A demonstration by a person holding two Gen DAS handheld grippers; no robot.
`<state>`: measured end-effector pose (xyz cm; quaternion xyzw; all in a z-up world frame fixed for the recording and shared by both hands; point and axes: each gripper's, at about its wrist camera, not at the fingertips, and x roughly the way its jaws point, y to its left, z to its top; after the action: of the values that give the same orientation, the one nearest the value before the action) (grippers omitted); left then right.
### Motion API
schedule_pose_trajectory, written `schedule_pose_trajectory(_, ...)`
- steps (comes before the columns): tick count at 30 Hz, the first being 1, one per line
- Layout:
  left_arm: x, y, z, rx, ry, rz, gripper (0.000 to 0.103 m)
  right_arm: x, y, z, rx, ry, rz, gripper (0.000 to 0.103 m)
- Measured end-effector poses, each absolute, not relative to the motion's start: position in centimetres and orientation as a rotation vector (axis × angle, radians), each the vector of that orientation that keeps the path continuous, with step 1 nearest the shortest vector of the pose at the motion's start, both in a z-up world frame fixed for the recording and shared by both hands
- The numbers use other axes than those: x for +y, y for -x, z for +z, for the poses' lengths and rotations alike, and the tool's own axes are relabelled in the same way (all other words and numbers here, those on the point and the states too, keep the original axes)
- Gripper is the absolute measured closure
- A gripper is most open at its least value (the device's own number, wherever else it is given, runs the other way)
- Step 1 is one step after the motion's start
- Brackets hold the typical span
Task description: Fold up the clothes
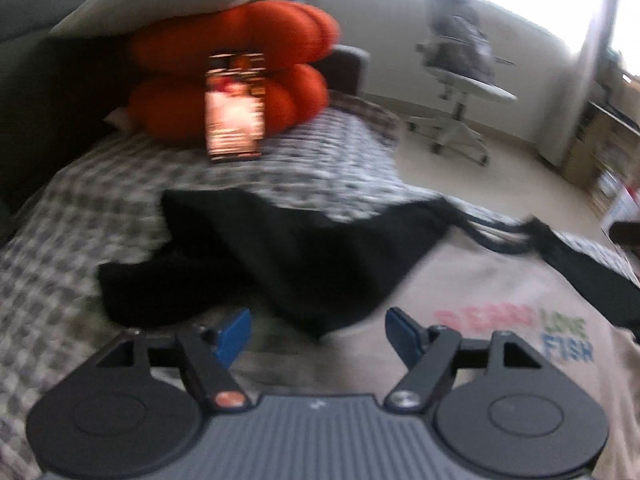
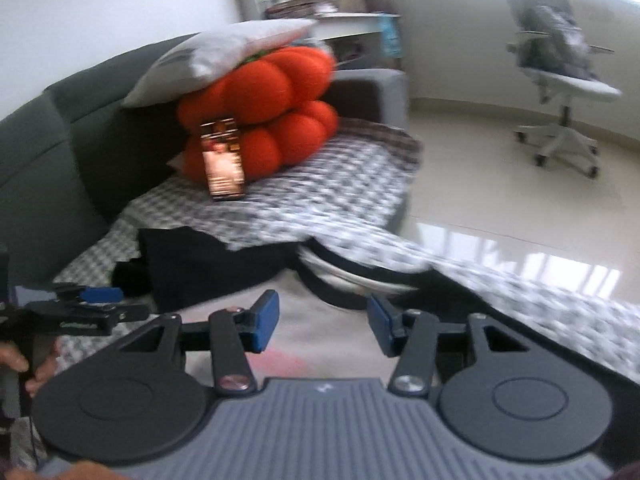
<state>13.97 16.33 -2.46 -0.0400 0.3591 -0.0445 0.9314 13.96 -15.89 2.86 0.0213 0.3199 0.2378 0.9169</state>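
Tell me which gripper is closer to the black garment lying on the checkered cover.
Left. The left gripper hovers open right at the black garment's near edge, partly over the beige printed shirt. The right gripper, also open, sits over the shirt, farther from it.

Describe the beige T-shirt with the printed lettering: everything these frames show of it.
The beige T-shirt looks like soft knit with dark sleeves and a dark neckline trim. It lies spread face-up on the checkered cover, apparently unfolded. Coloured lettering on the chest is blurred; "LOVE" and "FISH" can be read. A black garment lies against its edge on the left, seemingly overlapping it. Both views are motion-blurred, so finer texture cannot be told.
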Motion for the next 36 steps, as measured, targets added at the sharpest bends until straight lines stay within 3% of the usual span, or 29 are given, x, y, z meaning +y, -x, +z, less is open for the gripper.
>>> schedule_pose_trajectory(16, 27.4, -17.9, -5.4, 0.771, 0.378, 0.2, 0.03, -0.8, -22.2, -0.7, 0.756, -0.222, 0.717, 0.05)
schedule_pose_trajectory(22, 29.9, -19.2, -6.9, 0.787, 0.605, 0.164, 0.047, 0.9, -22.0, -2.7, 0.745, -0.183, 0.766, 0.049)
schedule_pose_trajectory(23, 30.0, -19.3, -7.0, 0.776, 0.61, 0.177, 0.056, 0.7, -22.0, -2.9, 0.746, -0.185, 0.767, 0.05)
schedule_pose_trajectory(25, 30.1, -19.8, -7.1, 0.759, 0.615, 0.209, 0.088, 0.2, -22.1, -3.2, 0.745, -0.205, 0.773, 0.049)
schedule_pose_trajectory(26, 30.3, -20.0, -7.1, 0.756, 0.621, 0.223, 0.097, -0.1, -22.1, -3.4, 0.744, -0.223, 0.779, 0.049)
schedule_pose_trajectory(36, 32.1, -20.2, -1.3, 0.49, 0.379, 0.366, 0.097, -0.7, -22.3, -4.4, 0.78, -0.307, 0.82, 0.049)
